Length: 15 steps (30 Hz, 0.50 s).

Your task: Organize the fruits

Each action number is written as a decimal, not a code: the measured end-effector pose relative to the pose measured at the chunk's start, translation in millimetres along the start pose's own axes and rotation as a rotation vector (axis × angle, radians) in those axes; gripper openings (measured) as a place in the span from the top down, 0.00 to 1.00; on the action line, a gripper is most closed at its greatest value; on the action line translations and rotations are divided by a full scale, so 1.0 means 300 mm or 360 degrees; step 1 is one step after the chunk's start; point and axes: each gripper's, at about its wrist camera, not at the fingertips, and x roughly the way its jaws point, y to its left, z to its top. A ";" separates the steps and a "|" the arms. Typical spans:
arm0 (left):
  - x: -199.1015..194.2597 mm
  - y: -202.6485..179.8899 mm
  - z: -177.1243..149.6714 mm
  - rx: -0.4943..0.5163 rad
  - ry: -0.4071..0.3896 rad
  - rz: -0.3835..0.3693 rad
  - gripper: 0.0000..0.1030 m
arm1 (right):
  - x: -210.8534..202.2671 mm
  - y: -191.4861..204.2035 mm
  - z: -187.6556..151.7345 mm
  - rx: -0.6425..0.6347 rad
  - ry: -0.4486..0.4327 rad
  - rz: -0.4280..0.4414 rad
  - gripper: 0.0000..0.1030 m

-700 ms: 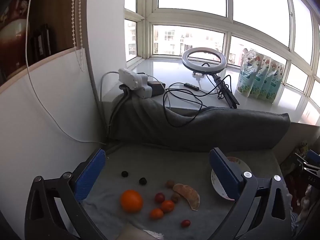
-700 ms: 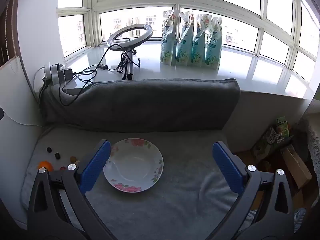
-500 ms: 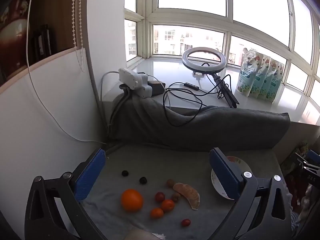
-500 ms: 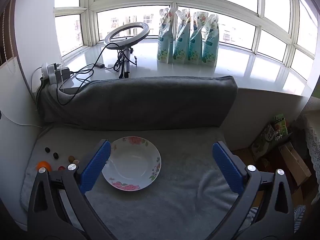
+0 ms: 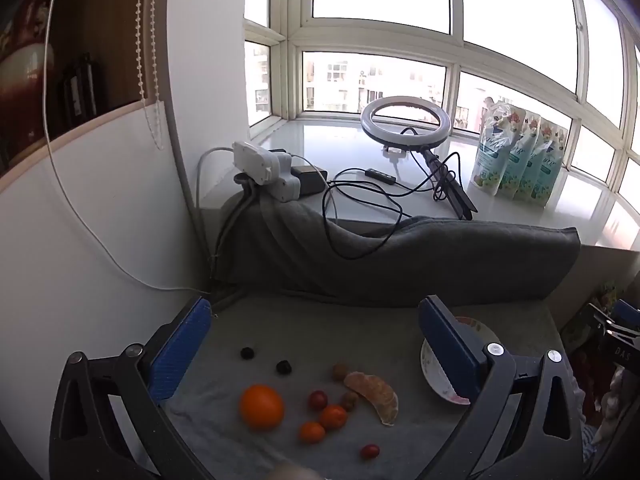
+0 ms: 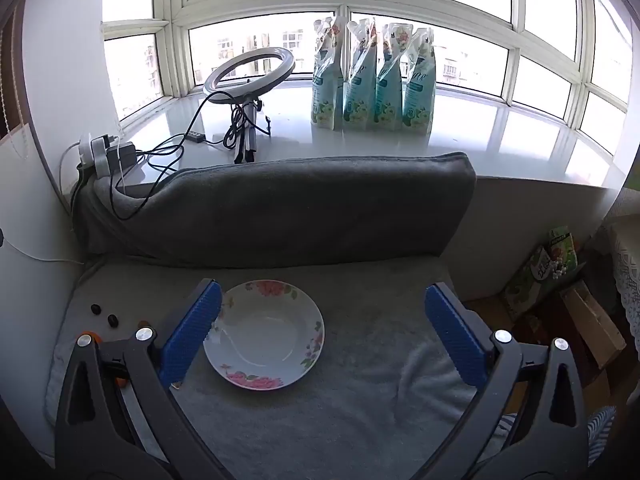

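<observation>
1. Two grippers, both spread wide with nothing between the blue pads: left gripper (image 5: 314, 350) over the scattered fruit, right gripper (image 6: 322, 328) over the bowl.
2. Spread on the grey cloth (image 5: 320, 336): a whole orange (image 5: 261, 406), a peeled orange segment (image 5: 376, 396) lying curved just right of the cluster.
3. Between those two: a dark red cherry tomato (image 5: 317, 399), two small orange tomatoes (image 5: 333, 417) and (image 5: 312, 432) close together, a brownish round fruit (image 5: 349, 401) touching or nearly touching the segment.
4. Further back: another brownish round fruit (image 5: 340, 371), and two small dark fruits (image 5: 247, 353) and (image 5: 283, 367), apart from each other.
5. Nearest the camera, alone: a small red tomato (image 5: 369, 451).
6. Well right of the fruit: a white floral bowl (image 6: 264, 340), upright, holding nothing, partly behind the right pad (image 5: 448, 352) in the left wrist view.
7. In the right wrist view, only glimpses of fruit at far left, mostly hidden by the left finger (image 6: 192, 336).
8. Behind the cloth: a grey cushion (image 6: 280, 208) along the sill, with a ring light (image 6: 250, 76), tangled black cables (image 5: 368, 200), a white power strip (image 5: 264, 170) and four teal pouches (image 6: 372, 80) on the sill.
</observation>
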 end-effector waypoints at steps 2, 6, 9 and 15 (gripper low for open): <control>0.003 -0.004 0.006 0.0005 -0.0001 -0.0006 0.01 | 0.004 -0.003 0.002 0.0007 0.0004 -0.0001 0.00; 0.005 -0.012 0.010 0.0015 -0.0008 -0.0008 0.01 | 0.009 -0.006 0.003 0.0009 0.0004 -0.0005 0.00; 0.009 -0.012 0.011 0.0016 -0.0008 -0.0011 0.01 | 0.012 -0.007 0.003 0.0012 0.0002 -0.0004 0.00; 0.013 -0.012 0.015 0.0015 -0.0005 -0.0010 0.01 | 0.018 -0.005 0.008 0.0012 0.0003 0.0004 0.00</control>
